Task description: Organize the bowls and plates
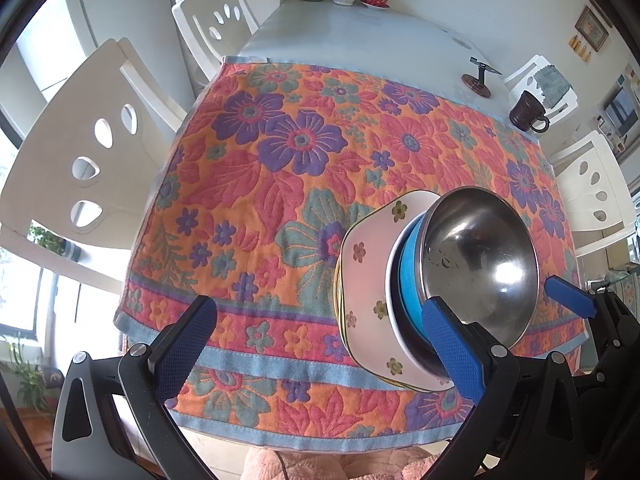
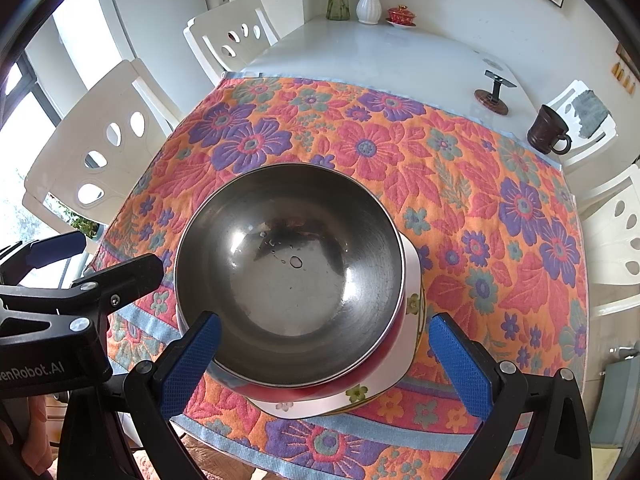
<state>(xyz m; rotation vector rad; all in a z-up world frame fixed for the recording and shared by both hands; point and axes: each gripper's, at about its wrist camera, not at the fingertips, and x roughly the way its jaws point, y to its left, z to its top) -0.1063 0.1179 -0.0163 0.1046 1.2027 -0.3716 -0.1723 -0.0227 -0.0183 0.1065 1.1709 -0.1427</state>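
Observation:
A steel bowl [image 2: 288, 272] sits on top of a stack near the table's front edge, on a white flowered square plate [image 2: 360, 394]. In the left wrist view the stack shows the steel bowl [image 1: 480, 264], a blue dish [image 1: 410, 280] under it, and the flowered plate [image 1: 366, 280] at the bottom. My right gripper [image 2: 326, 364] is open, its fingers on either side of the stack's near edge, not touching. My left gripper [image 1: 320, 340] is open and empty, left of the stack; its right finger [image 1: 452, 348] is in front of the plate.
A flowered cloth [image 2: 460, 184] covers the near half of the white table [image 2: 380, 56]. A brown mug [image 2: 548, 130], a small stand [image 2: 494, 94], a white vase [image 2: 368, 4] and a red lidded cup [image 2: 402, 14] stand at the back. White chairs [image 1: 80, 152] surround the table.

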